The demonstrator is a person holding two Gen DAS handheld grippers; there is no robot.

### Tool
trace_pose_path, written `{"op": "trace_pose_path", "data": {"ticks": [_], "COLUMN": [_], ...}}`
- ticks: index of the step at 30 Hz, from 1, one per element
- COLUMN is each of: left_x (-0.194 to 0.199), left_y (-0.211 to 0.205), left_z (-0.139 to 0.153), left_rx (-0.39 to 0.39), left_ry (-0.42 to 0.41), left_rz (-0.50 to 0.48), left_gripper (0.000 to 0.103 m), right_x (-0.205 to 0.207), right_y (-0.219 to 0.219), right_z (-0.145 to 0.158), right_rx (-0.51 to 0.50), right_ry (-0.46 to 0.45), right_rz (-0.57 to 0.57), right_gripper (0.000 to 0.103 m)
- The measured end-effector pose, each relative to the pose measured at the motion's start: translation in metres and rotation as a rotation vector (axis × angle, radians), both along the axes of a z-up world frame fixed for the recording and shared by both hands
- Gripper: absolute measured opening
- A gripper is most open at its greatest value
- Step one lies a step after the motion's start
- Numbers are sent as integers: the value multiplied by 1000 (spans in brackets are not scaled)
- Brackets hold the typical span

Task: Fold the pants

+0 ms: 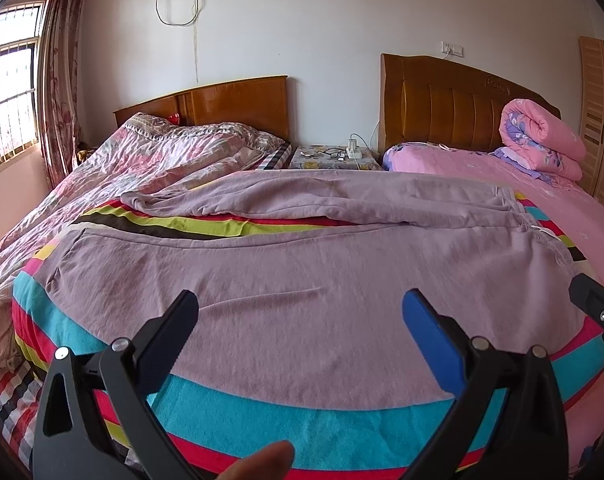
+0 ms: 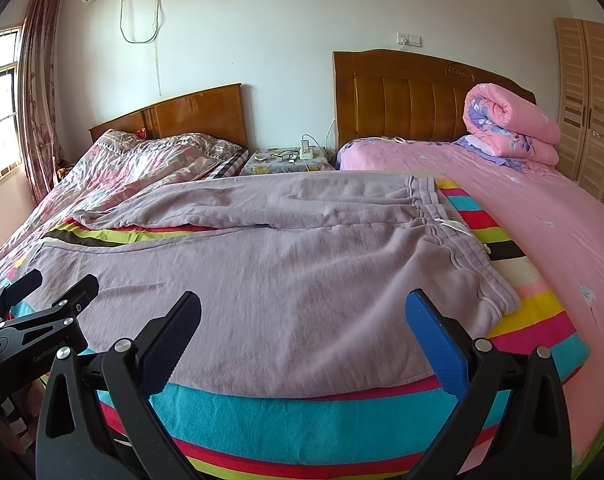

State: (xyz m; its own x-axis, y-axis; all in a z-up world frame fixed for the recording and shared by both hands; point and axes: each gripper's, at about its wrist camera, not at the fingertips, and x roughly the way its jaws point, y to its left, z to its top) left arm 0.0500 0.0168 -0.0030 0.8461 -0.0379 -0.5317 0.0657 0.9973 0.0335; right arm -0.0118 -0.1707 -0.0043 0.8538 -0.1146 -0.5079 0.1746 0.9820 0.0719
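Right wrist view: lilac fleece drawstring pants (image 2: 286, 248) lay spread at frame centre, presumably for folding; right gripper (image 2: 302, 334) and left gripper (image 1: 300, 330) gaped wide, empty.

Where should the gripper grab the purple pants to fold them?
Grip the waistband at its near corner with the right gripper, coming in low from the front edge of the striped blanket. The pants lie flat, and that thick hem sits just ahead of the open gripper.
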Motion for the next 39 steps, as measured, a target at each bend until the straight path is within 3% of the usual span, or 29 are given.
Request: {"op": "trace_pose_path", "data": {"ticks": [3,5,8,11,13,16,19,23,29,34,36,39], "left_x": [2,7,23,33,34,34,39,58,111,155,181,224], "left_y": [1,4,8,13,19,31,36,31,10,-6,-3,9], "left_z": [-1,-4,-14,-24,-27,-27,-26,-27,-31,-13,-8,-14], "left_rx": [10,29,71,89,79,33,6,8,77,214,179,9], "left_ry": [-3,-4,20,50,57,61,73,111,191,135,182,367], "left_rz": [21,43,79,100,108,110,96,79,11,-3,-8,-85], "left_gripper": [102,102,102,102,102,102,102,102,102,102,102,102], "right_x": [-3,-20,-35,-38,-29,-18,-3,27,107,223,276,356], "right_y": [10,20,44,74,79,51,5,-44,-81,-121,-137,-152], "right_z": [2,19,49,69,68,54,26,-3,-12,-7,-7,-17], "right_rx": [-63,-86,-15,-11,12,75,92,186,86,21,12,16], "right_ry": [1,-88,-158,-213,-176,-122,-43,70,201,278,284,305], "right_rz": [-23,8,189,371,452,408,218,125,197,341,352,392], "right_gripper": [99,99,99,99,99,99,99,99,99,99,99,99]}}
